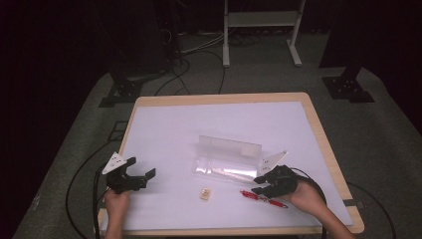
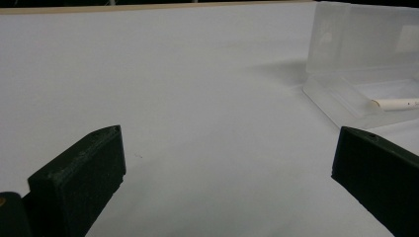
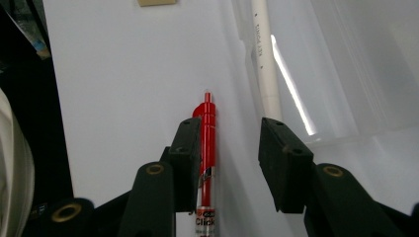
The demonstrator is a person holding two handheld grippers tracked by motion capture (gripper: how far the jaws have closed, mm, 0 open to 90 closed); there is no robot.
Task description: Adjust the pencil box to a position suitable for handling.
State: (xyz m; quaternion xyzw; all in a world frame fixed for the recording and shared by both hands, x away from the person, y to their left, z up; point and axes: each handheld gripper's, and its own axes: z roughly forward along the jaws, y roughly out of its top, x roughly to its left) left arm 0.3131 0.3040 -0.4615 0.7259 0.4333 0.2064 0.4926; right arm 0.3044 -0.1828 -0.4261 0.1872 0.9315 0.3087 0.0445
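The right gripper [image 3: 225, 148], jaws parted and straddling the slim red click pen [image 3: 206, 148] lying on the white table [image 1: 164, 129] beside the clear plastic case [image 1: 229, 158], should centre before squeezing, while the left gripper [image 1: 135, 172] waits open and empty.

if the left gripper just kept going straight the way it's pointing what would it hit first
Probably nothing soon: ahead of the left gripper lies bare white table. The clear plastic case sits off to the right of that line, though depth is hard to judge.
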